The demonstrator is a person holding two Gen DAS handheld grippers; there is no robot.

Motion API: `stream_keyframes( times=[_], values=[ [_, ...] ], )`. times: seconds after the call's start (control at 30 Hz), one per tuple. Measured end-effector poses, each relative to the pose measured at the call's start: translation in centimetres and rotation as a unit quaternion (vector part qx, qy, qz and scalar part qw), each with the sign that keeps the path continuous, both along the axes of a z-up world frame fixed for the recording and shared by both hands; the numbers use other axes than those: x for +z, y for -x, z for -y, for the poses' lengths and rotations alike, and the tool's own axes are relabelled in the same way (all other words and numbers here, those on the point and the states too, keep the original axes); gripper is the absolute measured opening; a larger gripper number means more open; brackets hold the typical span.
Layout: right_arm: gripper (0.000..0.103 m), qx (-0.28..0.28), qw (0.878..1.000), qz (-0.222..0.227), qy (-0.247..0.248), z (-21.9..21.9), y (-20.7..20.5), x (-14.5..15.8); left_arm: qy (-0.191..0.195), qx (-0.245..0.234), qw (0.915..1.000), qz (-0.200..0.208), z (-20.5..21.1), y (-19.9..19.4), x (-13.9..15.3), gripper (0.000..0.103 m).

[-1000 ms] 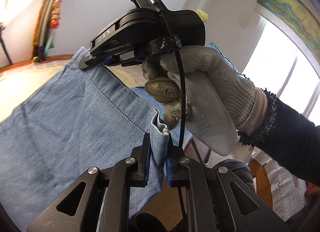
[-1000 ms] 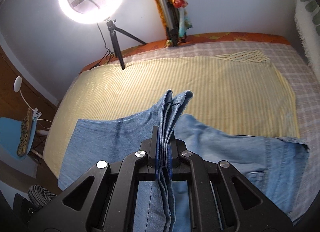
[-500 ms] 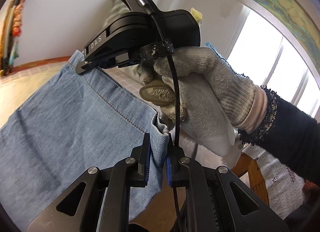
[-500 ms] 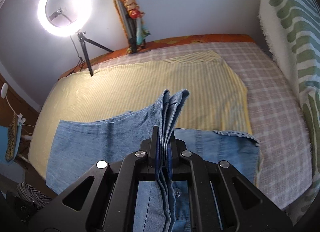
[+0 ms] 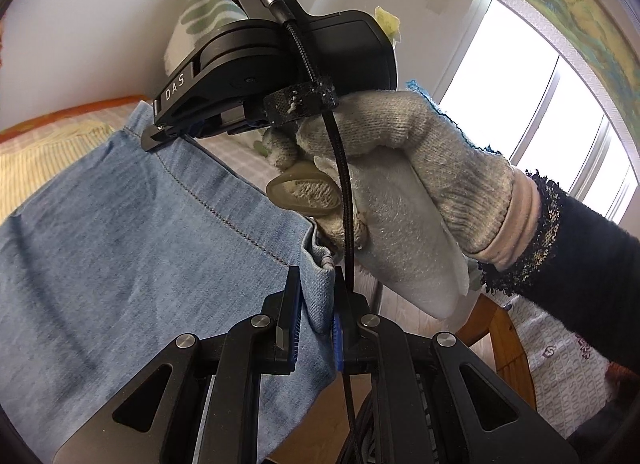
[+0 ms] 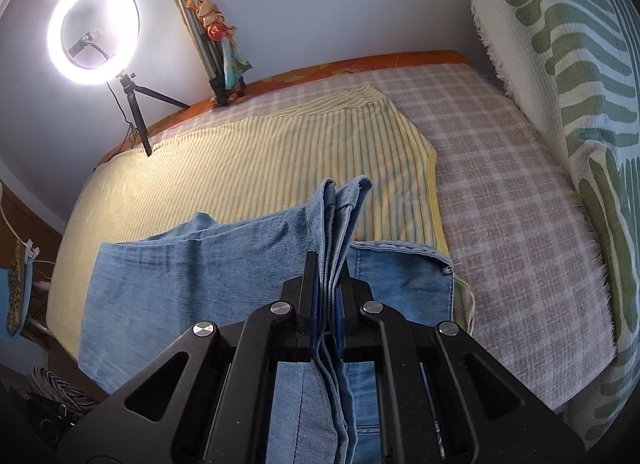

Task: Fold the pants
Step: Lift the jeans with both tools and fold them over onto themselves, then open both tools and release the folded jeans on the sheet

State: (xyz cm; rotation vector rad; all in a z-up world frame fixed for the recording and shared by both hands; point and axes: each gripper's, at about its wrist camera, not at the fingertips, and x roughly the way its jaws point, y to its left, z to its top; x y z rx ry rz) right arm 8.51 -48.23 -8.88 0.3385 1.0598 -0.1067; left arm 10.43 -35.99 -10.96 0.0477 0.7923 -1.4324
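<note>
- Pants (image 6: 192, 284): blue denim, partly lifted off the bed (image 6: 500, 192); the lower part lies spread on a yellow striped sheet (image 6: 260, 160), the held edge hangs between the two grippers.
- Right gripper (image 6: 328, 296): jaws closed on a bunched stack of denim layers; the folded edges stand up past the fingertips.
- Left gripper (image 5: 314, 304): jaws clamped on a corner of the pants at a stitched hem; the cloth stretches away up and left from there.
- Left wrist view only: the right gripper (image 5: 160, 136) seen from outside, pinching the far end of the same hem, held by a hand (image 5: 400, 168) in a grey knit glove with a dark sleeve behind it. A black cable (image 5: 344, 192) runs down from the device, strapped to it by a black band. Two green lights glow at the device top.
- Right wrist view only: the pants' waist end with a metal button (image 6: 447, 270) resting flat near the sheet's right edge.
- Writing: "DAS" in white letters on the right gripper body in the left wrist view. Print on a pale cloth (image 5: 568, 368) at lower right is not readable.
- Surface: the bed carries a pink-and-white checked cover under the yellow sheet, with an orange border along the wall side.
- Room: a lit ring light (image 6: 94, 32) on a small tripod stands at the bed's far left; a folded tripod (image 6: 208, 40) wrapped in colourful cloth leans on the wall; a green-and-white patterned textile (image 6: 568, 84) lies along the right; a bright window (image 5: 532, 112) shows in the left wrist view, with wooden furniture (image 5: 500, 344) below it.
</note>
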Motion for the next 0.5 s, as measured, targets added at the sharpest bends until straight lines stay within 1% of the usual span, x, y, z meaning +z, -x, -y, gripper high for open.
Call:
stream_keyframes(
  times=[0.07,0.17,0.33,0.4,0.5],
  values=[
    [0.007,-0.005,1.0,-0.005,-0.006,0.5,0.1,-0.8,-0.005,0.0,1.0,-0.001,-0.8,0.2,-0.5,0.011],
    [0.007,-0.007,1.0,-0.01,-0.009,0.9,0.2,-1.9,-0.014,0.0,0.9999,0.005,-0.2,0.4,-0.9,0.011],
    [0.007,-0.012,1.0,-0.021,-0.017,1.4,-0.3,-3.7,-0.031,0.009,0.9995,0.0,-0.3,-0.5,-1.1,0.011],
    [0.007,-0.013,0.999,-0.023,-0.018,1.5,-0.5,-4.1,-0.041,0.01,0.9991,-0.003,-0.8,-0.6,-0.8,0.014],
    [0.007,-0.014,0.999,-0.028,-0.016,1.6,-0.9,-4.6,-0.049,0.01,0.9987,0.01,-2.0,-0.2,0.0,0.014]
  ],
)
